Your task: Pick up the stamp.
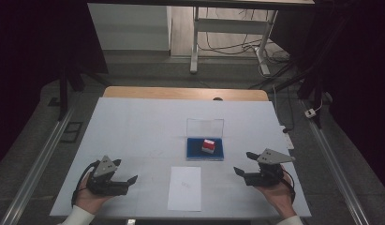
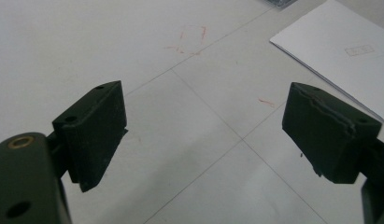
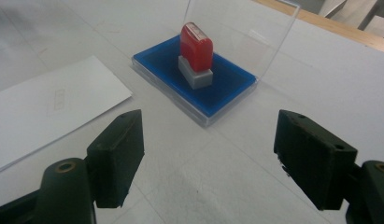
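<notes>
A red-and-grey stamp (image 1: 208,146) (image 3: 195,53) stands upright on the blue pad of an open clear case (image 1: 205,154) (image 3: 216,95), whose lid (image 1: 205,127) (image 3: 241,32) is raised behind it. A white sheet of paper (image 1: 185,188) (image 2: 341,53) (image 3: 45,109) lies in front of the case, with a faint small box printed on it. My left gripper (image 1: 128,179) (image 2: 203,135) rests open at the front left, nothing between its jaws. At the front right, my right gripper (image 1: 244,163) (image 3: 208,154) is open too, pointing at the case from a short distance.
The white tabletop (image 1: 134,131) carries faint red pen marks (image 2: 192,39) ahead of the left gripper. A wooden edge (image 1: 185,93) runs along the far side. Beyond stand a desk frame (image 1: 227,33) and floor cables (image 1: 237,47).
</notes>
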Demonstrator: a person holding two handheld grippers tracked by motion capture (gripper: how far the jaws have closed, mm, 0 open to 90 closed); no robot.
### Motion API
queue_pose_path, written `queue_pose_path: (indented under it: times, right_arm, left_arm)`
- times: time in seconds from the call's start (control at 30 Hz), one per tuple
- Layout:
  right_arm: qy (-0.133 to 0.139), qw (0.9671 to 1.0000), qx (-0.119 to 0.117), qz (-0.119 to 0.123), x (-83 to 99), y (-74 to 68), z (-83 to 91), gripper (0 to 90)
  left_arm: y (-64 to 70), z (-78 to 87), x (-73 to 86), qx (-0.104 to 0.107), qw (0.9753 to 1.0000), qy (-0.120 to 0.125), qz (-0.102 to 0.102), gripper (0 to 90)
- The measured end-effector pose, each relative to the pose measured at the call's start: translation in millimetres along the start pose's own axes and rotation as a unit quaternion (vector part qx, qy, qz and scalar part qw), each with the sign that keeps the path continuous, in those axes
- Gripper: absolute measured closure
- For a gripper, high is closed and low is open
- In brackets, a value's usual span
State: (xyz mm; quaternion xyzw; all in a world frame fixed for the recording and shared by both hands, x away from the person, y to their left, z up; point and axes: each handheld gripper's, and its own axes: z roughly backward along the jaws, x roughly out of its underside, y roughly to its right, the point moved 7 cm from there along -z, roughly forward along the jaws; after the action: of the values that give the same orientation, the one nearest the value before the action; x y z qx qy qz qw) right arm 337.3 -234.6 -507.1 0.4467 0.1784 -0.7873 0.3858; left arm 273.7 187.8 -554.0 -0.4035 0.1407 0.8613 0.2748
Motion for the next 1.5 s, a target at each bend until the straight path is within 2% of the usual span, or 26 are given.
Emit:
queue_pose_path:
  times: [0.33,0.6,0.97,1.3,1.5]
  right_arm:
    - [-0.002,0.9999,-0.011,0.009,-19.7,1.7,-12.0,24.4]
    - [-0.003,0.9999,-0.015,0.008,-29.3,2.7,-21.5,24.6]
    - [-0.003,0.9995,-0.028,0.012,-50.1,-0.7,-41.7,25.0]
    - [-0.011,0.999,-0.037,0.024,-62.5,-0.9,-58.7,26.4]
    - [-0.018,0.9987,-0.043,0.023,-65.0,-0.3,-68.9,26.4]
  left_arm:
    - [-0.4,-1.9,0.1,-0.001,1.0,-0.006,-0.001,14.4]
    - [-0.4,-3.3,0.4,-0.002,1.0,-0.008,-0.004,14.6]
    - [0.3,-4.8,1.3,-0.001,0.9999,-0.012,-0.006,14.8]
    - [0.8,-5.3,1.6,-0.001,0.9999,-0.012,-0.006,14.8]
    - [1.5,-6.0,2.4,-0.001,0.9999,-0.013,-0.008,14.7]
